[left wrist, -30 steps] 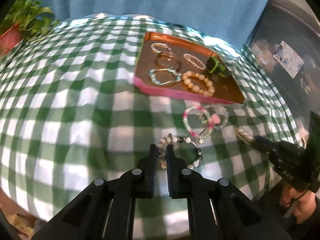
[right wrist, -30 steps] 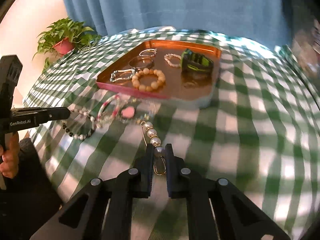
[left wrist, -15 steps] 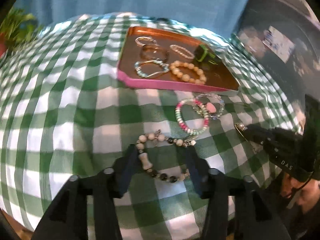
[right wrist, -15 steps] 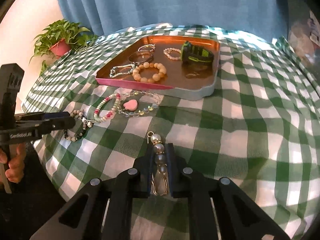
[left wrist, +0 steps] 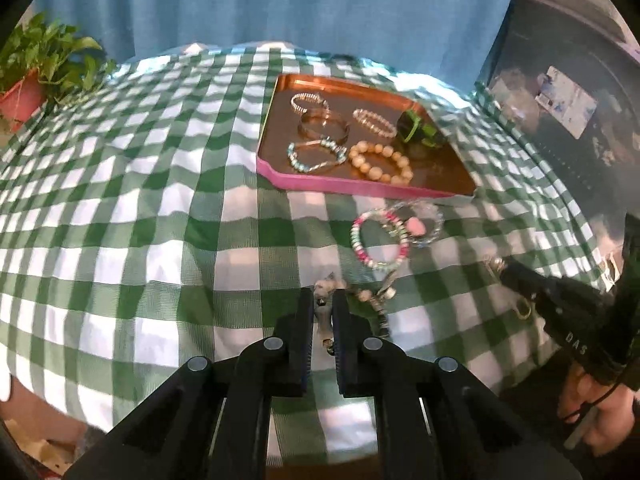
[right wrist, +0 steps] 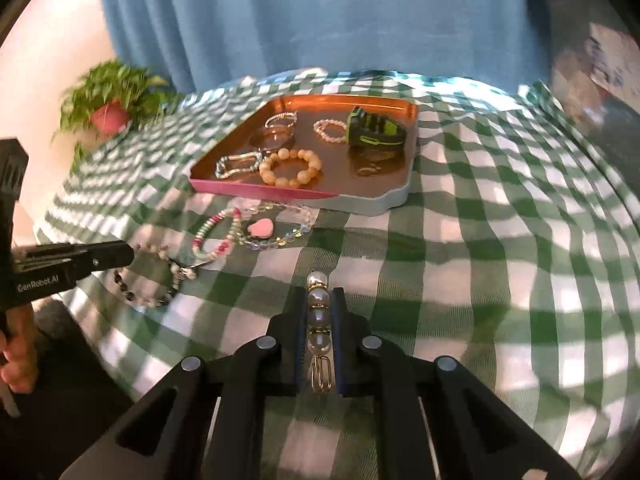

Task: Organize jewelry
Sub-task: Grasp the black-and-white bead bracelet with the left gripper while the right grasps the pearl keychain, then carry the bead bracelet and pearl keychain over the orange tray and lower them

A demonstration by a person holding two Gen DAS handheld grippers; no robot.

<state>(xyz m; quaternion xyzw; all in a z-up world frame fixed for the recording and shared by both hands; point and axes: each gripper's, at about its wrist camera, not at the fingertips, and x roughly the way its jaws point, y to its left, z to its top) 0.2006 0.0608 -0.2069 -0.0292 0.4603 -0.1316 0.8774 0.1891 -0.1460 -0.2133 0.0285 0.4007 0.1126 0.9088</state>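
the desk (left wrist: 120, 208), under a green and white checked cloth, carries a copper tray (left wrist: 448, 168) on its far side, already holding several bracelets and a green and black watch (right wrist: 374, 130). just near of the tray lie a pink and green bead bracelet (left wrist: 378, 240) and a clear bead strand with a pink heart (right wrist: 262, 227), overlapping each other.

the step in hand looks like carrying 2 pieces to the tray. to do it well, lift each piece clear of the cloth before moving far, so no trailing beads snag the loose pair, and set each down in a bare part of the tray, such as its near right corner.

the left claw (left wrist: 322, 312) is closing to a narrow slit and nips 1 end of the dark and pale bead bracelet (right wrist: 160, 276), whose loop trails on the cloth to its right. the right claw (right wrist: 319, 320) is nearly closed, pinching a pearl pin (right wrist: 319, 316) lengthwise, its gold clasp nearest the camera.
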